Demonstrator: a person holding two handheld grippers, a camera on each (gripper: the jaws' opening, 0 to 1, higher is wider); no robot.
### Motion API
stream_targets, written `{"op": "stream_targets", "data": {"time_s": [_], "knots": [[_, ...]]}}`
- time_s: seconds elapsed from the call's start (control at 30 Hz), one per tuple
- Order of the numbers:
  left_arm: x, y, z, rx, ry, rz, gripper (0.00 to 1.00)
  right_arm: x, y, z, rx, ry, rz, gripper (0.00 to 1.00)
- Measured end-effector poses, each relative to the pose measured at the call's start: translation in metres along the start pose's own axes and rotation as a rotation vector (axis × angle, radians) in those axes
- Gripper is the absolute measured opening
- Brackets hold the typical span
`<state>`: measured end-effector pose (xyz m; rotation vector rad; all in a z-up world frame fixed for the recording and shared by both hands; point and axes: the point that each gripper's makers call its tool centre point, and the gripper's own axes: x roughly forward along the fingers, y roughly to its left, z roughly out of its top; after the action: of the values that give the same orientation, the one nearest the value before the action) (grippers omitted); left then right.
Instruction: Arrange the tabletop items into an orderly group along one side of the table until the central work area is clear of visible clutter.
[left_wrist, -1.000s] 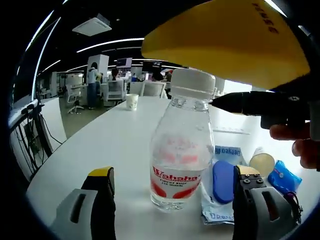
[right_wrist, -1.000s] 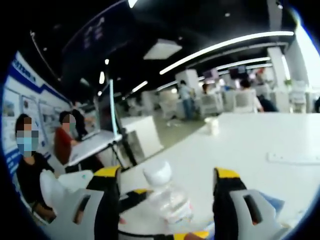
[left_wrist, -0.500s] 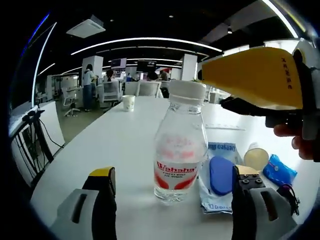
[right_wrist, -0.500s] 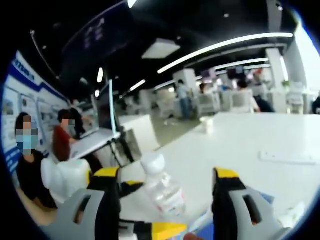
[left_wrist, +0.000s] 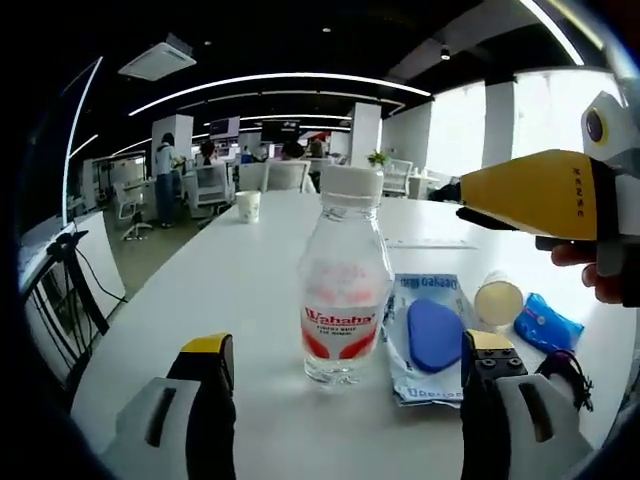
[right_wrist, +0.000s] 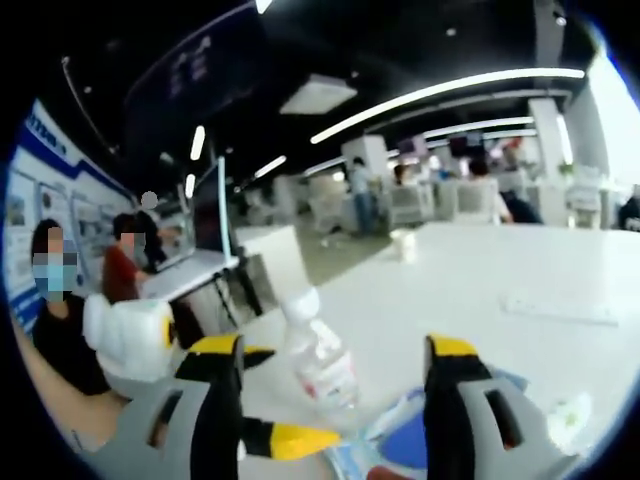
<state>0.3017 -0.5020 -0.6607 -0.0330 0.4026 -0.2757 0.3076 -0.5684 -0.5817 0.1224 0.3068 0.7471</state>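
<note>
Left gripper view: own left gripper (left_wrist: 340, 400) low over the white table (left_wrist: 230, 290), jaws spread wide apart, nothing between them. Far back left of centre, a paper cup (left_wrist: 248, 206) stands on the table. Centre, just ahead of the jaws, a clear water bottle (left_wrist: 345, 285) with white cap and red label stands upright, not touched by either jaw. Just right of it, a white packet with blue print (left_wrist: 425, 335) lies flat, a blue oval object (left_wrist: 430, 333) on top of it. Further right, a small cream-lidded round container (left_wrist: 498, 300), then a blue wrapped pack (left_wrist: 545, 322) near the table edge. Upper right, the right gripper (left_wrist: 480, 200) comes in, yellow body, held by a hand (left_wrist: 590, 275), well above the items; cannot tell its jaw gap from here.

Right gripper view: at left, the left gripper (right_wrist: 285, 438), white body with yellow tips. Own right gripper (right_wrist: 330, 400) has jaws apart, empty. Between them, lower down, the water bottle (right_wrist: 318, 360) appears tilted in this view; blue oval object (right_wrist: 405, 448) at bottom right of it. Paper cup (right_wrist: 403, 243) far back.
</note>
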Motion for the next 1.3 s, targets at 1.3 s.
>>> {"op": "stream_targets", "data": {"time_s": [1.3], "knots": [[-0.028, -0.016, -0.010, -0.008, 0.039, 0.020, 0.85, -0.042, -0.022, 0.000, -0.050, 0.053, 0.007, 0.68]]}}
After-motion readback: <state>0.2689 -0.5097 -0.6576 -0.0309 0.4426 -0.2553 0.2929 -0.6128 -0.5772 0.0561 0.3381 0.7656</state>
